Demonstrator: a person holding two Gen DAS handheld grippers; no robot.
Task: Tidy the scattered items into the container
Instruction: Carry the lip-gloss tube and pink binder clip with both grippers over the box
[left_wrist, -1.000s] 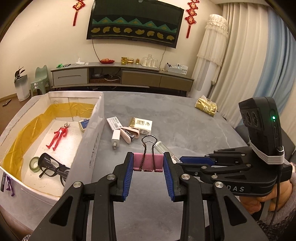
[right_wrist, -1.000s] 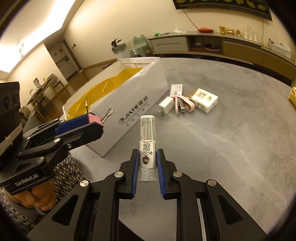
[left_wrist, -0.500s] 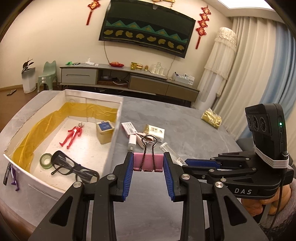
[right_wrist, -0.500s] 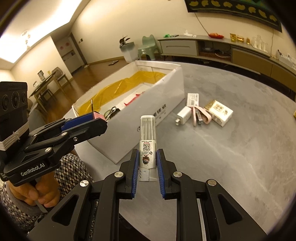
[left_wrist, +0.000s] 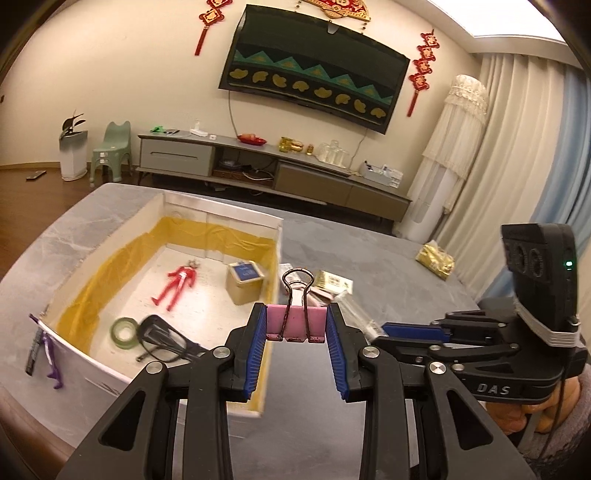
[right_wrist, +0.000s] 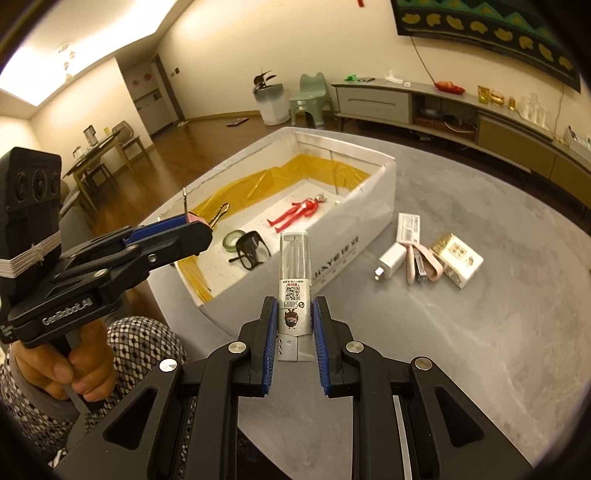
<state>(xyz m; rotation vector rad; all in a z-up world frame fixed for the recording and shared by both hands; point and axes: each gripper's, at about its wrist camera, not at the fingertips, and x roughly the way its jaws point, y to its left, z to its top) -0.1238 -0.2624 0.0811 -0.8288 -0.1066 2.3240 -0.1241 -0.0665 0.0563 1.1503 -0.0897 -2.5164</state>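
Two grippers, each loaded, hang above the grey table (right_wrist: 480, 332). Our left gripper (left_wrist: 296, 330) is closed to a middling gap on a pink binder clip (left_wrist: 296, 321), its blue pads pressed against the clip's two sides and the wire handles standing upright. Our right gripper (right_wrist: 294, 328) is drawn in narrower, clamped on the lower, labelled part of a clear tube (right_wrist: 294, 280) that stands upright between the fingers.

We see the white box (right_wrist: 354, 236), lined in yellow, open-topped on the table just ahead of both tools. From the left wrist, the clip sits over the box's near right corner; from the right wrist, the tube stands in front of the box's long printed wall. Inside lie a red figure (left_wrist: 177, 284), a small tin (left_wrist: 244, 282), a roll of green tape (left_wrist: 124, 333) and dark glasses (left_wrist: 162, 339), leaving bare white floor in the middle. A purple item (left_wrist: 50, 354) hangs on the box's near left edge.

We note, still out on the table beside the box's right wall, a white charger (right_wrist: 389, 258), a pink strap (right_wrist: 421, 260), a label card (right_wrist: 408, 227) and a small white-and-gold carton (right_wrist: 458, 260), bunched together. A gold packet (left_wrist: 435, 260) lies well apart near the table's far edge. Open grey surface spreads to the right of that cluster.
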